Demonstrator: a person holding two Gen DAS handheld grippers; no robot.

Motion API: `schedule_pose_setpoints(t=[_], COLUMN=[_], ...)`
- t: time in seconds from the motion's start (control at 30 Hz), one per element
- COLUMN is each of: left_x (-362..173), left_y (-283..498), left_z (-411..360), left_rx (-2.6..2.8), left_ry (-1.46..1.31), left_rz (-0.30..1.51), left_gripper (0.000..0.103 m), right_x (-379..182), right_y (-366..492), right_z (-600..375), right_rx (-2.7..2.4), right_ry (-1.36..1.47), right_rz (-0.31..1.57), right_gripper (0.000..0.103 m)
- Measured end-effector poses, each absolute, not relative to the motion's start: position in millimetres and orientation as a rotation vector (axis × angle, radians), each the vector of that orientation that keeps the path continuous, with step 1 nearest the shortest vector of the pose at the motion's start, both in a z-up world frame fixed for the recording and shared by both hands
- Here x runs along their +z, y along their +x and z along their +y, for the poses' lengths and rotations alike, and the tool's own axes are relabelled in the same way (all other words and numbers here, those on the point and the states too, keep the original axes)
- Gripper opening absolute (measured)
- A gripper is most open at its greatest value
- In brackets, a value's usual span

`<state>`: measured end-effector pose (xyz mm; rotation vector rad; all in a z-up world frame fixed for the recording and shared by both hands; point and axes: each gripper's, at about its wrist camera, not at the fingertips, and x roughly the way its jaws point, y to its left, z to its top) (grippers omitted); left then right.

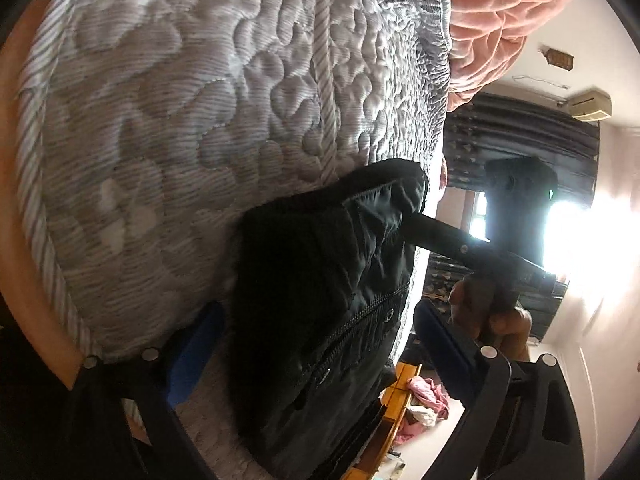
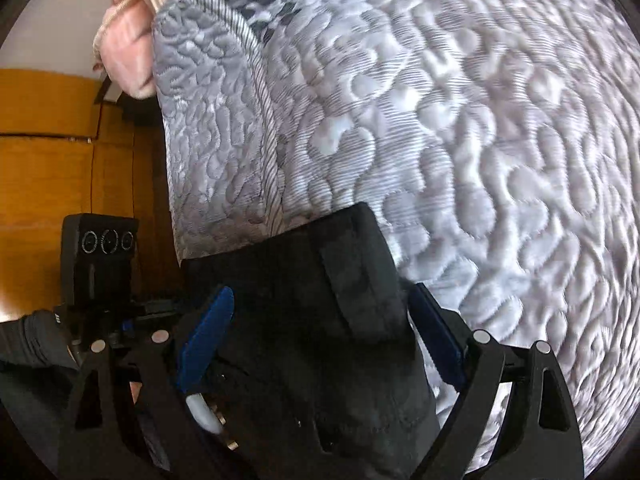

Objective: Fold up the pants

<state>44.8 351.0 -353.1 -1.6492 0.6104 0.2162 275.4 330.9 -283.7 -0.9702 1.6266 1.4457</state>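
The black pants (image 1: 320,300) lie bunched at the edge of a quilted grey mattress (image 1: 180,120), with a zipper and snaps showing. My left gripper (image 1: 316,332) has its blue-padded fingers (image 1: 196,348) spread wide on either side of the fabric. In the left wrist view the right gripper's finger pokes into the pants' far corner (image 1: 408,200). In the right wrist view the pants (image 2: 320,320) fill the gap between the open blue pads (image 2: 208,332) of my right gripper (image 2: 320,336). The mattress (image 2: 460,120) lies beyond.
A pink blanket (image 1: 500,20) is heaped at the mattress's far end. Dark curtains (image 1: 520,140) and a bright window are at the right. Orange wooden furniture (image 2: 48,140) stands left of the mattress. Pink clothes (image 1: 428,400) lie below.
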Motion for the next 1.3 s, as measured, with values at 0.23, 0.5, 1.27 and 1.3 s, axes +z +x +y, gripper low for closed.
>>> schedule_pose_setpoints(t=[0.23,0.5,1.27,1.3], left_x=[-350.9,-292.8,-100.7,-96.1], left_y=[48.3,44.1,78.7,79.0], left_z=[347.6,333.9,213.1,208.1], left_rx=[0.255,0.232,0.099,0.096], left_ry=[-1.601,-1.468,-0.920,-0.903], left_rz=[0.703,0.661,0.666,0.668], left_gripper=[0.038,0.027,0.026,0.026], right_x=[-272.3,-203.0,-11.8,-7.6], right_y=[271.8,265.0,270.1,269.4], right_z=[327.8,303.0,141.3,135.8], right_rx=[1.449,1.466,1.340,1.336], right_ry=[-0.999,-0.962,-0.832,-0.833], right_rz=[1.559,1.438,1.137,1.126], right_gripper=[0.032,0.026,0.025,0.025])
